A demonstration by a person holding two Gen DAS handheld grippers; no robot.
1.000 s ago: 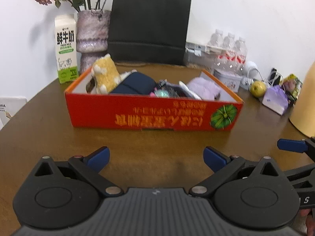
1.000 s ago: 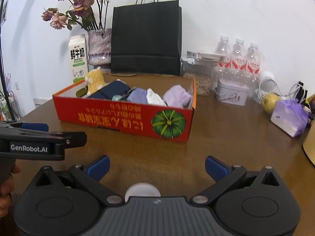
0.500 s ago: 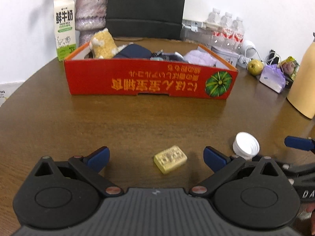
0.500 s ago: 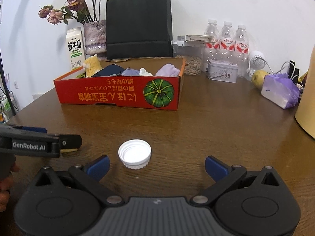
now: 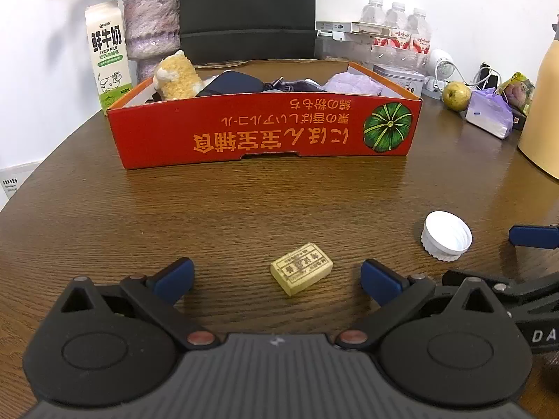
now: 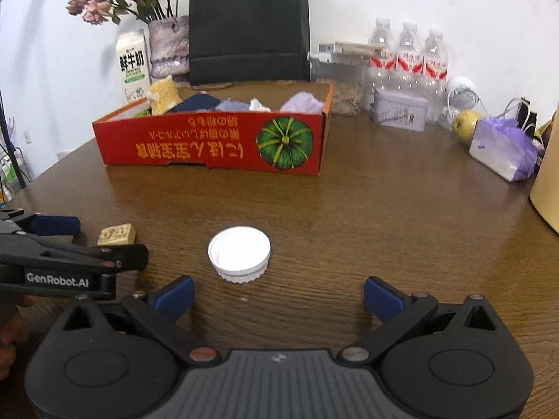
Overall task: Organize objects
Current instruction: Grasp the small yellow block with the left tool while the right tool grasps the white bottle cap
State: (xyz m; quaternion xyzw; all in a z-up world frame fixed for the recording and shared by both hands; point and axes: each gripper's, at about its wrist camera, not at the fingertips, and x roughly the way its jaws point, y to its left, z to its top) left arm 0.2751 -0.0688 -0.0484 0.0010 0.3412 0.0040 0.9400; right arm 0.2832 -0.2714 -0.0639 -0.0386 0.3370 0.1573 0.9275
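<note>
A small yellow block [image 5: 301, 273] lies on the brown table just ahead of my open, empty left gripper [image 5: 276, 277]; it also shows in the right wrist view [image 6: 117, 234]. A white bottle cap [image 6: 239, 249] lies open side up just ahead of my open, empty right gripper [image 6: 277, 295]; it also shows in the left wrist view [image 5: 446, 235]. A red cardboard box [image 5: 265, 131] with a pumpkin picture stands farther back, holding a plush toy [image 5: 176, 76], a dark pouch and purple cloth items. It also shows in the right wrist view [image 6: 213, 146].
Behind the box stand a milk carton [image 5: 108, 52], a vase of dried flowers [image 5: 150, 31], a black paper bag [image 5: 246, 12] and water bottles [image 5: 396, 24]. At the right are a tin, a pear [image 5: 456, 95], a purple packet [image 5: 489, 117] and a yellow jug [image 5: 543, 118].
Both grippers have drawn back from the box and tilted down toward the table. The yellow block and the white cap have come into view in front of them.
</note>
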